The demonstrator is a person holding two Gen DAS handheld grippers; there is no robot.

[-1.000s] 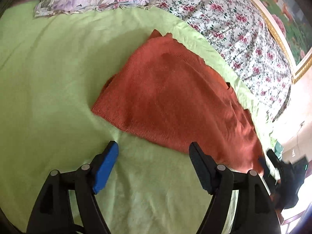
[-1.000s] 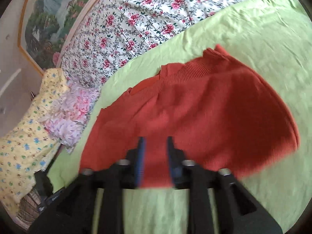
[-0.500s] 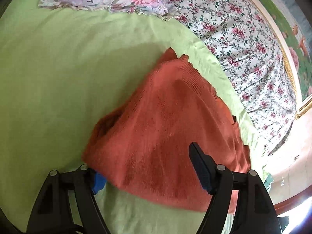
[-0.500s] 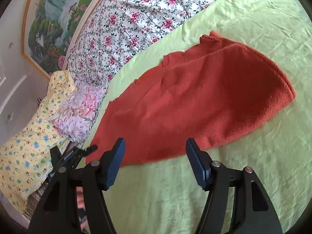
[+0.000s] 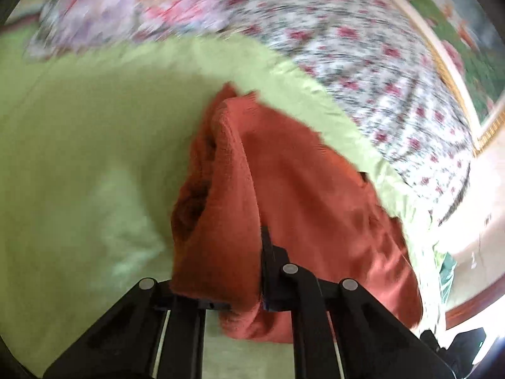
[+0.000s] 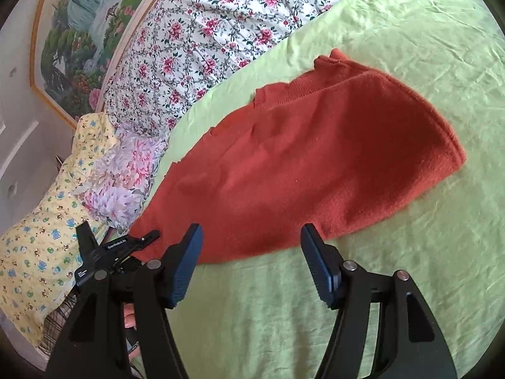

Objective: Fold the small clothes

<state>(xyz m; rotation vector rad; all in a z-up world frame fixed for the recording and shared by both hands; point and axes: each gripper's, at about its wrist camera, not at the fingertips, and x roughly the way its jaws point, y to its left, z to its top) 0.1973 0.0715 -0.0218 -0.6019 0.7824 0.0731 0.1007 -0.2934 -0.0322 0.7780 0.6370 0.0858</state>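
Observation:
A rust-orange knit garment (image 6: 309,164) lies folded on a light green bedsheet (image 6: 394,284). In the left wrist view my left gripper (image 5: 233,284) is shut on a corner of the garment (image 5: 309,195) and lifts it, so the cloth drapes over the left finger and hides it. That view is motion-blurred. My right gripper (image 6: 252,268) is open and empty, just in front of the garment's near edge. The left gripper's body (image 6: 107,249) shows at the garment's left end in the right wrist view.
A floral quilt (image 6: 221,31) covers the far side of the bed. Flowered pillows (image 6: 116,183) and a yellow print cloth (image 6: 38,252) lie at the left. A framed landscape painting (image 6: 79,31) hangs on the wall. The bed edge (image 5: 442,252) drops off at the right.
My left gripper moved in on the garment's corner, closed on it and raised it. My right gripper released the garment, opened and drew back from its edge.

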